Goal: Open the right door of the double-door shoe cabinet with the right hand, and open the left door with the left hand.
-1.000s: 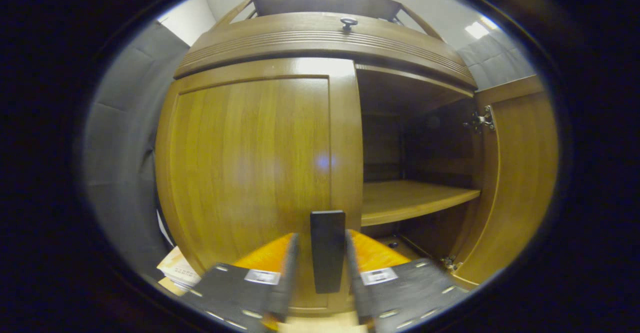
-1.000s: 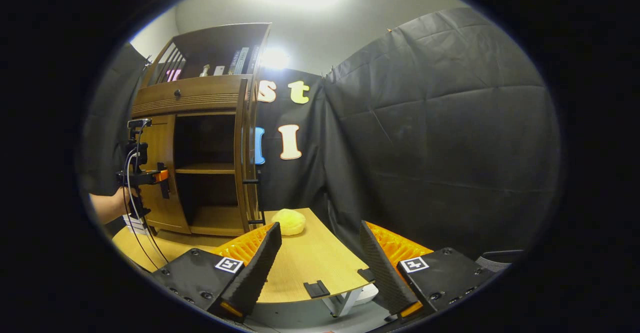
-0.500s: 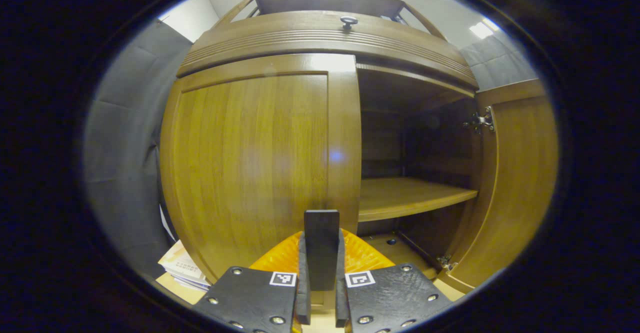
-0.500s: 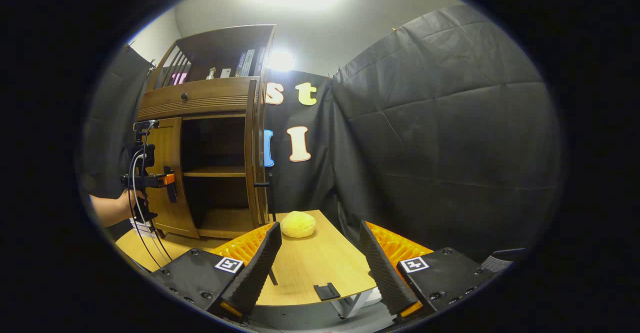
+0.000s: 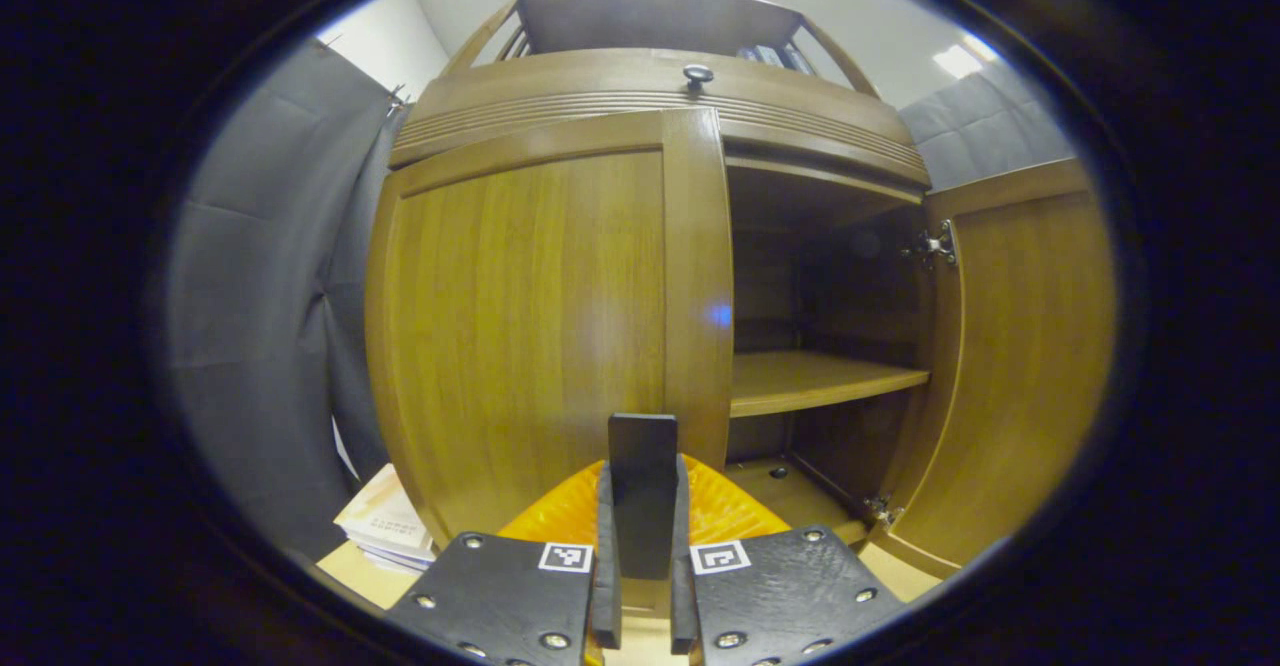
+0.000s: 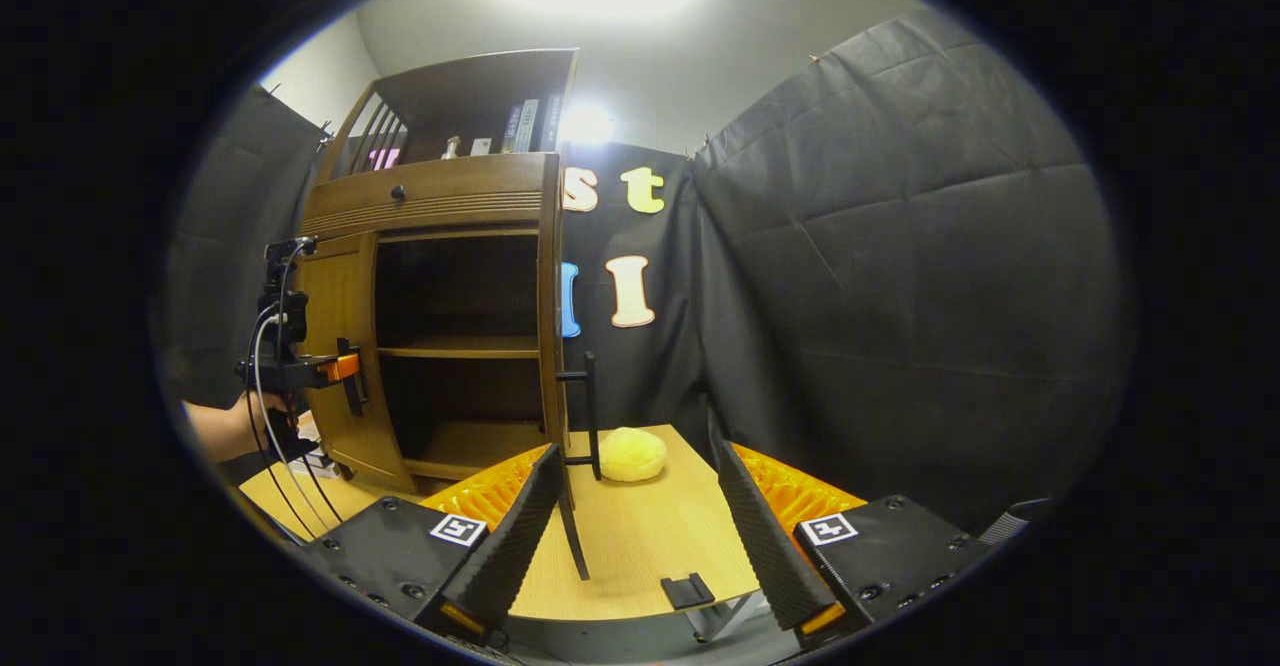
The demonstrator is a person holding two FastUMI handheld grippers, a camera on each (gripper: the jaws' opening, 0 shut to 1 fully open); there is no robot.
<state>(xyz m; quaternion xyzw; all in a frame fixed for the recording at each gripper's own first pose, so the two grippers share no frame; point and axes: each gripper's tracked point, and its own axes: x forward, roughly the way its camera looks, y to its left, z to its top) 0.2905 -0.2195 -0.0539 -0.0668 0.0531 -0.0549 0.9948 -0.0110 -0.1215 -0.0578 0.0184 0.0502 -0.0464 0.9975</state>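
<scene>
My left gripper is closed on the left handle, a dark upright bar held between both fingers. That handle sits at the inner edge of the left door, low on the panel. The left door appears slightly ajar from the cabinet, its top edge standing a little off the moulding; I judge the pull has only just begun.

My right gripper is wide open and holds nothing. It hangs well clear of the cabinet, over the table. The right door stands swung out, seen edge-on with its handle facing me; that half of the task looks done. In the same view my left gripper, held by a hand, sits at the left door.

Inside the cabinet, a shelf is exposed behind the open right door.

Step in hand: opening the left door. Next move, in my judgement: keep the grip firm and draw the handle outward along the arc about the left-side hinges until the door stands fully open, then release.

A yellow lump lies on the table beside the right door.
</scene>
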